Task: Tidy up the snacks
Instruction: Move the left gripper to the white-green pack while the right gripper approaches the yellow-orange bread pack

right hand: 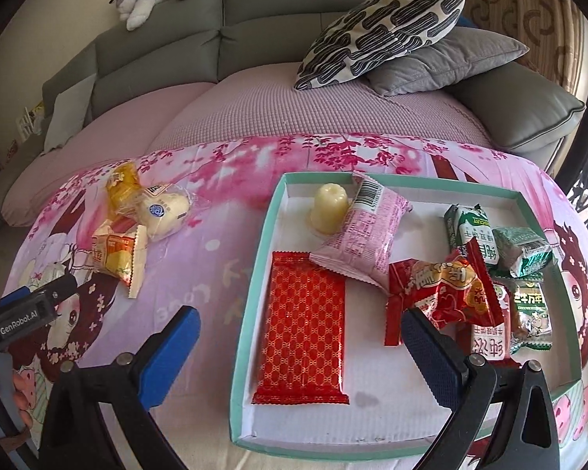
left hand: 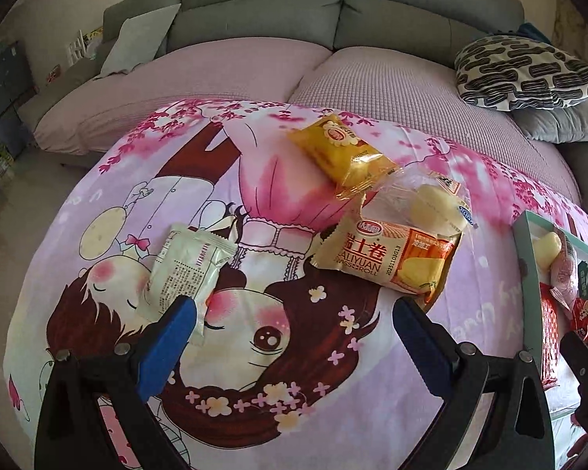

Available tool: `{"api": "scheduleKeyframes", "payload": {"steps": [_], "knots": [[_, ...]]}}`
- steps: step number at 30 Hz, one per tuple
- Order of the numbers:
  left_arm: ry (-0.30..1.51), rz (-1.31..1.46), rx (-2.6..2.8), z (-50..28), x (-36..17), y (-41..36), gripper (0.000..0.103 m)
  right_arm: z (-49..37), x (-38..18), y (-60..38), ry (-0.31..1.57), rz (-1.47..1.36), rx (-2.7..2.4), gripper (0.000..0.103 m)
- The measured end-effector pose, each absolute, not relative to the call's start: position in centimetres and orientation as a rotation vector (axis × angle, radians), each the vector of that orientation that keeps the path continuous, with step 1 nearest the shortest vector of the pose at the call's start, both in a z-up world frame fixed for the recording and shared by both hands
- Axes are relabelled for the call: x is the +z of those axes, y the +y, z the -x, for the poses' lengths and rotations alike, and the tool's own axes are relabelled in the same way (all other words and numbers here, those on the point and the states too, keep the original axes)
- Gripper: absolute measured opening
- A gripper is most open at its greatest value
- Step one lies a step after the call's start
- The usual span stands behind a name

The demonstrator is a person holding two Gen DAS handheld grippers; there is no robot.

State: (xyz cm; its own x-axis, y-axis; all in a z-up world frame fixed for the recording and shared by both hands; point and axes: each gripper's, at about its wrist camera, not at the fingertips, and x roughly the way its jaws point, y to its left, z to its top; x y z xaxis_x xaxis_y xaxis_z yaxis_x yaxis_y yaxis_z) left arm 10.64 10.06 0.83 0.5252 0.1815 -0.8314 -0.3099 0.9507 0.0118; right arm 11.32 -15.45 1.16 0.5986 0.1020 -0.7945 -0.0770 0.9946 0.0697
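Covering the table, a pink cartoon cloth (left hand: 278, 211) carries a teal-rimmed tray (right hand: 254, 274) of snacks. The right gripper (right hand: 298, 337) hovers wide open over its red wafer packet (right hand: 303, 329); the left gripper (left hand: 294, 325), equally open, faces the Swiss roll packet (left hand: 388, 258), its left finger over a white sachet (left hand: 184, 274).

Left gripper (left hand: 294, 337): jaws spread wide, empty, blue pads (left hand: 168, 344) at seven and five o'clock of its own view. Right gripper (right hand: 300, 352): jaws likewise parted, nothing between them. A hand (right hand: 4, 399) grips the left tool's handle at eight o'clock.
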Motion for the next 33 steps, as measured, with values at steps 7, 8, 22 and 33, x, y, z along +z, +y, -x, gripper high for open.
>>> {"api": "scheduleKeyframes", "payload": {"steps": [7, 8, 22, 33], "knots": [[0.958, 0.167, 0.323, -9.8, 1.1, 12.6, 0.100, -11.2, 0.8, -12.5, 0.930, -0.003, 0.151, 0.103], [0.957, 0.176, 0.328, -9.7, 1.1, 13.0, 0.100, -11.2, 0.8, -12.0, 0.929, 0.004, 0.161, 0.103], [0.994, 0.279, 0.401, -9.4, -1.3, 18.4, 0.100, -11.9, -0.2, -6.9, 0.945, 0.071, 0.282, 0.103], [0.976, 0.327, 0.414, -9.3, -1.5, 20.4, 0.100, -14.2, 1.0, -2.3, 0.889, 0.127, 0.404, 0.096]]}}
